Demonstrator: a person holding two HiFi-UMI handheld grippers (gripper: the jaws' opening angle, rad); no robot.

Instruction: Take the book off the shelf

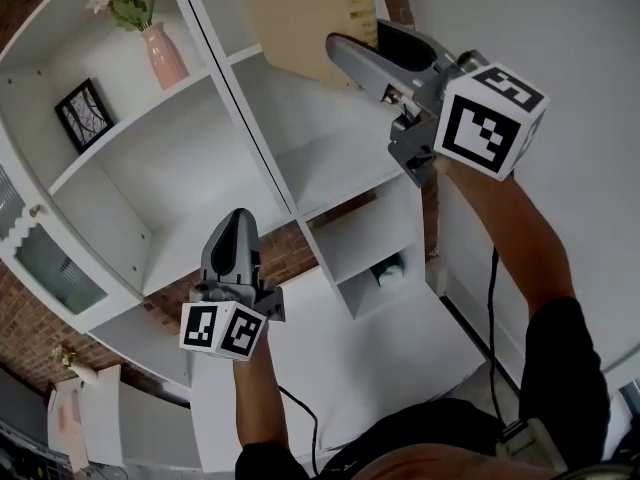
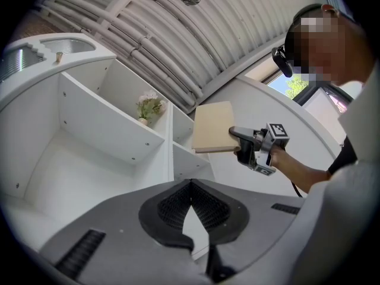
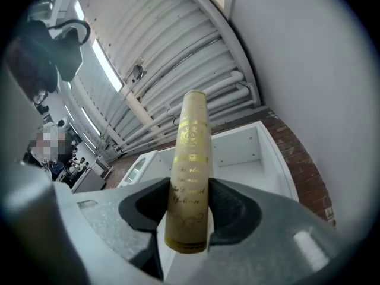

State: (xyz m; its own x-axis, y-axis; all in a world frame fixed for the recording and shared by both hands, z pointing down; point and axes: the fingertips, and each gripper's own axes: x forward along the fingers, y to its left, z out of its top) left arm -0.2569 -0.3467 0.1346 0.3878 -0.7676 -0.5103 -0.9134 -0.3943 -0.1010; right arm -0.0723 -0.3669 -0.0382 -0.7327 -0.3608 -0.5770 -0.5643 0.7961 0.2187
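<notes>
A tan book [image 1: 300, 13] with gold lettering on its spine [image 3: 190, 171] is clear of the white shelf unit [image 1: 190, 183], held up in front of its upper right compartments. My right gripper [image 1: 345, 53] is shut on the book's spine end, with a pad on each cover [image 3: 189, 212]. The left gripper view shows the book [image 2: 212, 127] flat in the air with the right gripper [image 2: 238, 140] on its edge. Lower down, my left gripper [image 1: 236, 226] points at a bare middle compartment, its jaws shut on nothing [image 2: 190, 186].
A pink vase of flowers [image 1: 164, 54] and a small black picture frame [image 1: 83, 115] stand on the upper left shelves. A small dark and white object [image 1: 388, 271] sits in a lower right compartment. A glazed cabinet door [image 1: 55, 268] is at left; a plain wall [image 1: 570, 38] is at right.
</notes>
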